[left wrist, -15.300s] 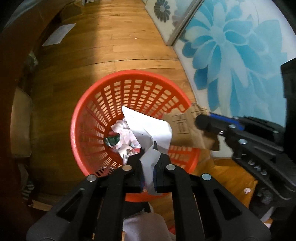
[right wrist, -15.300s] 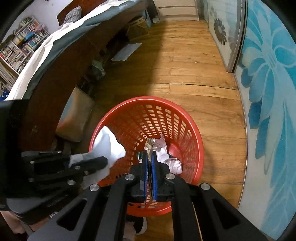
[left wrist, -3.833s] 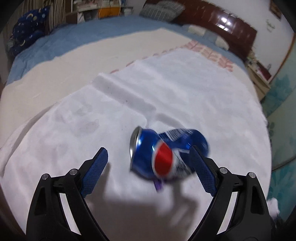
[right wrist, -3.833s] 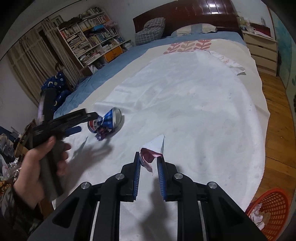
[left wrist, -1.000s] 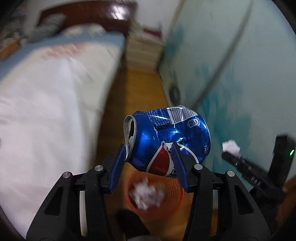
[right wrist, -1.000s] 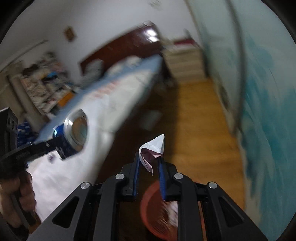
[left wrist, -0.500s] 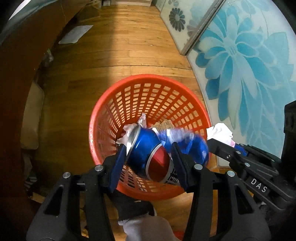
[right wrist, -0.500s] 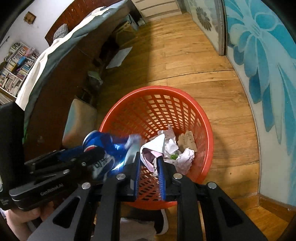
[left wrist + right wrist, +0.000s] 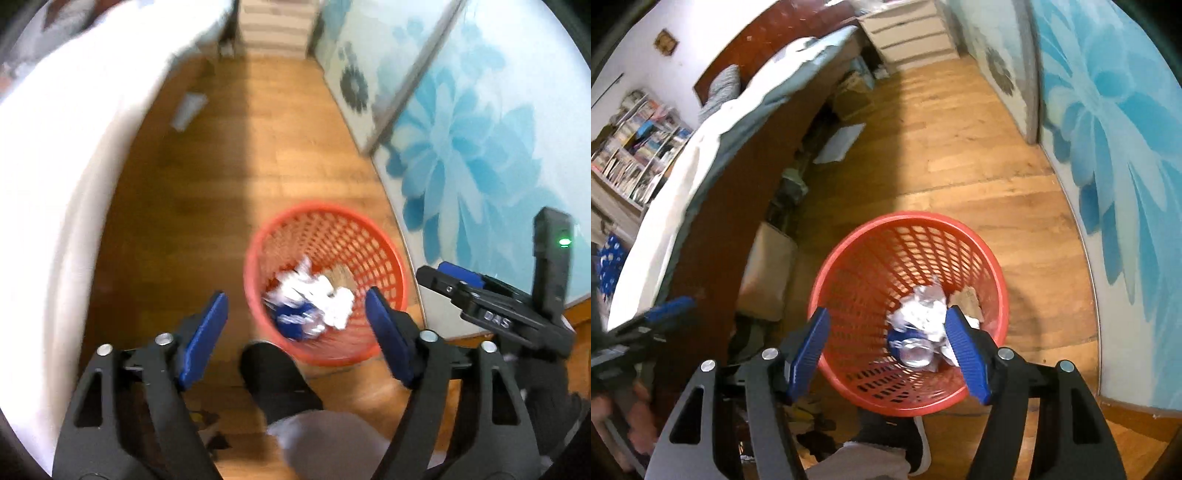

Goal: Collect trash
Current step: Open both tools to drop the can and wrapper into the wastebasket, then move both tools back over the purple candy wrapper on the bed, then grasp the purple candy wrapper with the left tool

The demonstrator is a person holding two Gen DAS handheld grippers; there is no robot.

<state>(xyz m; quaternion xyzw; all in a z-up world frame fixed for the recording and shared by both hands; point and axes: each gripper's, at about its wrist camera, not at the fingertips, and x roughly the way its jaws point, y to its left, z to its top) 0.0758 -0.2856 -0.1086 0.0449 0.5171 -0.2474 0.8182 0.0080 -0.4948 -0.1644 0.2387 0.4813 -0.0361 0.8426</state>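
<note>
- Left gripper (image 9: 295, 325): jaws spread wide, just been opening, nothing between the blue pads (image 9: 205, 332); released.
- Right gripper (image 9: 888, 347): likewise parted, just been opening, pads (image 9: 964, 350) bare, no scrap between them; released.
- Both hang above the red basket (image 9: 864, 266), aimed steeply down at its mouth; seen from the left wrist, the right gripper sits off to the right edge of the basket (image 9: 380, 240).
- Blue can (image 9: 910, 345) lies inside the basket at the near side, on its side, amid crumpled white paper (image 9: 925, 306) and a brown cardboard scrap (image 9: 967, 297). Same can shows blurred in the left view (image 9: 293, 319).
- Drop looks done for this round: everything carried appears to be inside the rim, nothing seen hanging on the wall.
- To finish well: keep jaws apart while lifting straight up, so no pad snags the mesh or drags paper back out.
- Mind the dark shoe (image 9: 916, 435) just beside the basket's near wall; a nudge there could tip the light basket.
- Check the wooden floor (image 9: 960, 155) near the basket for strays before going back to the bed (image 9: 701, 155); none can be made out here, though the left view is blurred.
</note>
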